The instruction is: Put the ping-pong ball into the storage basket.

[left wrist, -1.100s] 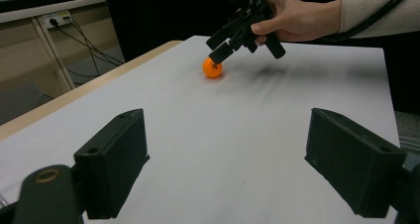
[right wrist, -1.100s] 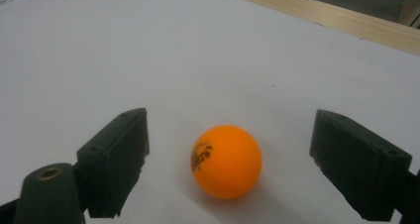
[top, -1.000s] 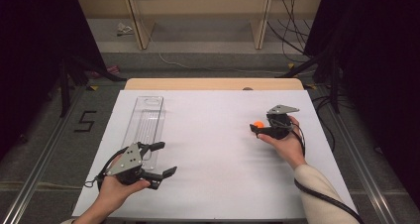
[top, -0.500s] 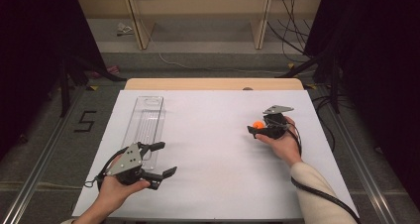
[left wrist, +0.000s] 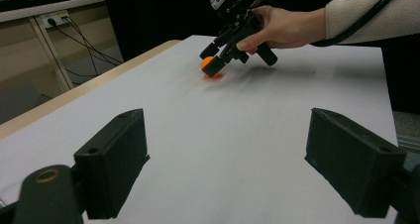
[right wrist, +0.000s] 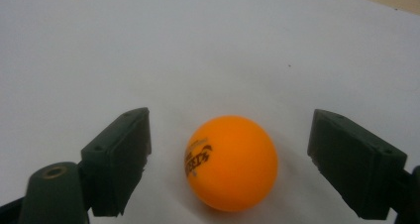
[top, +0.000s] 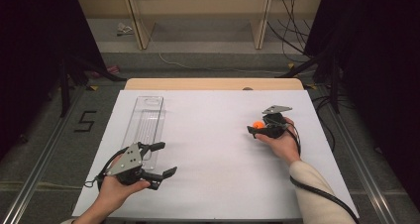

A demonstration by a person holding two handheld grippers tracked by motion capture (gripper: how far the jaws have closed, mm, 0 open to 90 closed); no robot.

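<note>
**Closing on the orange ball without pushing it away**

The right hand-held gripper (top: 258, 130) is at the orange ball (right wrist: 231, 162), which rests on the white bench (top: 218, 149) at its right side. In the right gripper view the ball lies between the two black jaws, and a gap shows on each side, so the pads do not press it yet. The jaws have just been closing a little, but the gripper is not grasping anything for now.

To do this step well, I think the ball must stay in the middle between the pads. It sits slightly nearer the left jaw, so that pad may touch first and make the ball roll. A slow, even closing, with the pads meeting the widest part of the ball, should keep it in place. The surface is smooth, so a light squeeze is probably enough.

The left hand-held gripper (top: 153, 160) is held at the near left of the bench with its jaws wide apart and nothing between them.

A clear plastic tray (top: 146, 122) lies just beyond it, long and narrow. As far as I can see, nothing is inside it.
</note>
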